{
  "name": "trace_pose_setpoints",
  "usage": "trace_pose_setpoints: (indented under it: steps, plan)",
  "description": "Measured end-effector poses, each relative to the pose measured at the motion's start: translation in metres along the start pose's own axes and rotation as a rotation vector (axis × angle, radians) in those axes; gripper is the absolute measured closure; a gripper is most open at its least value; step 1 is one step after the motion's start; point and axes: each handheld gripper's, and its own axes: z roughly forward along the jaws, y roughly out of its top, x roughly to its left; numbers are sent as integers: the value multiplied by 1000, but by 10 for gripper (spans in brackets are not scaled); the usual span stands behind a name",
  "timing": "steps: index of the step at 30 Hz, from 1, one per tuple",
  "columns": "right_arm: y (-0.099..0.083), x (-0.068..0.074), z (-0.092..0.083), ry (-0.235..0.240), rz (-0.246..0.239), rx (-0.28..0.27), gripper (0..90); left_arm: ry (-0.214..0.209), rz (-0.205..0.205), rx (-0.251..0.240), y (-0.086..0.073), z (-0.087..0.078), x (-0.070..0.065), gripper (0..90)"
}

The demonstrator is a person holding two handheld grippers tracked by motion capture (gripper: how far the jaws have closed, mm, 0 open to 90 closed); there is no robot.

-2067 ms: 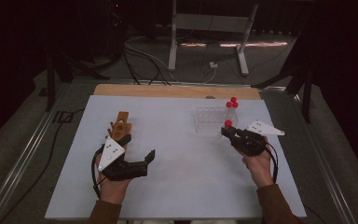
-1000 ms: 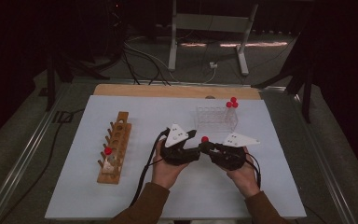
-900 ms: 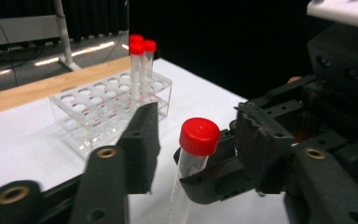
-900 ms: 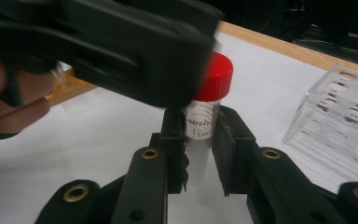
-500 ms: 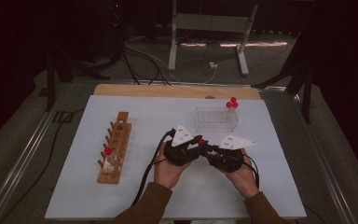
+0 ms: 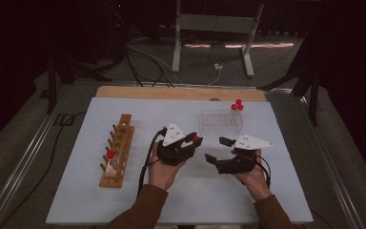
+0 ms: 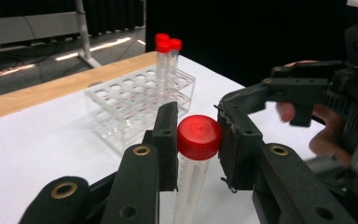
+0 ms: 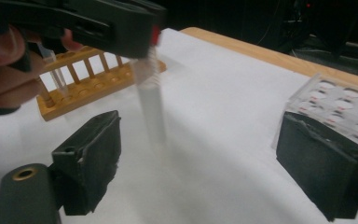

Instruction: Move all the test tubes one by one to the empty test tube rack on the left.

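Note:
My left gripper (image 6: pixel 193 141) is shut on the red cap of a clear tube (image 7: pixel 199 136), which hangs upright above the white table (image 6: pixel 190 200). In the left gripper view the pads (image 7: pixel 168 135) press the cap from both sides. My right gripper (image 6: pixel 218 150) sits just to its right. Its jaws have just been opening and now stand wide and apart from the tube (image 8: pixel 151 102), with nothing pressed between them. A wooden rack (image 6: pixel 116 150) at the left holds one red-capped tube (image 6: pixel 110 154).
A clear plastic rack (image 6: pixel 220 121) stands behind the grippers with two red-capped tubes (image 6: pixel 237 105) at its far right corner. A wooden strip (image 6: pixel 181 92) edges the table's far side. Cables and a metal stand lie on the floor beyond.
The left hand came from the wooden rack to the middle and met the right gripper. The tube passed from right gripper to left. The right jaws have opened and the left hand has drawn slightly away.

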Motion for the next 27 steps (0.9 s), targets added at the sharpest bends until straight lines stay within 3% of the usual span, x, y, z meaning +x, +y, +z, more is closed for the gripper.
trace_pose_setpoints:
  steps: [6,18,27]
  plan:
    - [0,-9,-10,-39,3,-4,28,41,2,-19,2,-25,13,711]
    - [-6,-22,-29,-85,19,-23,24,156,-34,-67,-6,-84,49,711]
    - [-6,-24,-31,-88,25,-33,24,240,-52,-57,-17,-126,70,711]
